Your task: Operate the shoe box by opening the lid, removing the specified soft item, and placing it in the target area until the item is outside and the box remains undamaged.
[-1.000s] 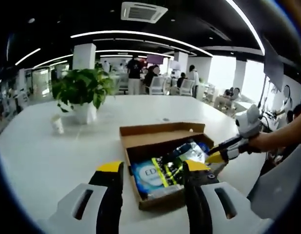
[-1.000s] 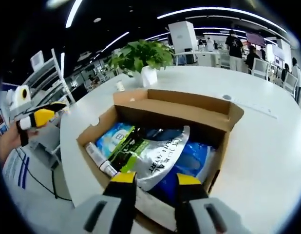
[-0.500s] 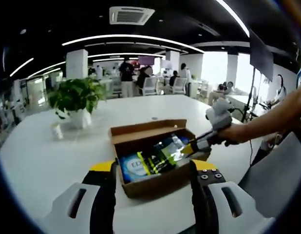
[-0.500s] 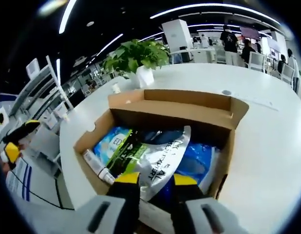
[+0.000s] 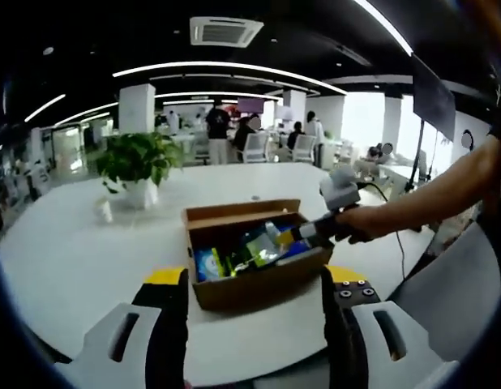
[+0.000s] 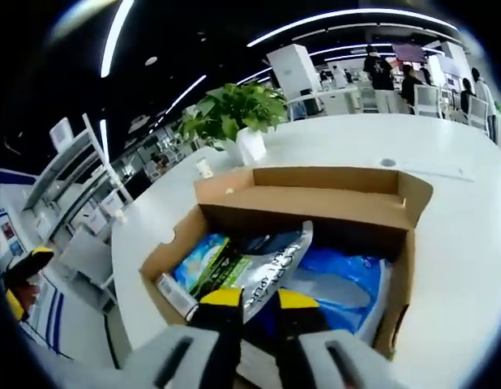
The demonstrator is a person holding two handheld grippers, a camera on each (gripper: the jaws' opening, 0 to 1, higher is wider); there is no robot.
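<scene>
Right claw (image 6: 249,298) was down in the open box (image 6: 315,188), jaws nearly together on the edge of the silver pouch (image 6: 267,267); whether they truly pinched it I could not tell. Left claw (image 5: 254,279) was spread wide, holding nothing, well back from the box on the table (image 5: 72,243). Lid open, so I judged removal in hand: next, firm grip, lift clear of the walls. My right view showed blue packets beneath; my left view showed the hand (image 5: 360,223) on the tool.
</scene>
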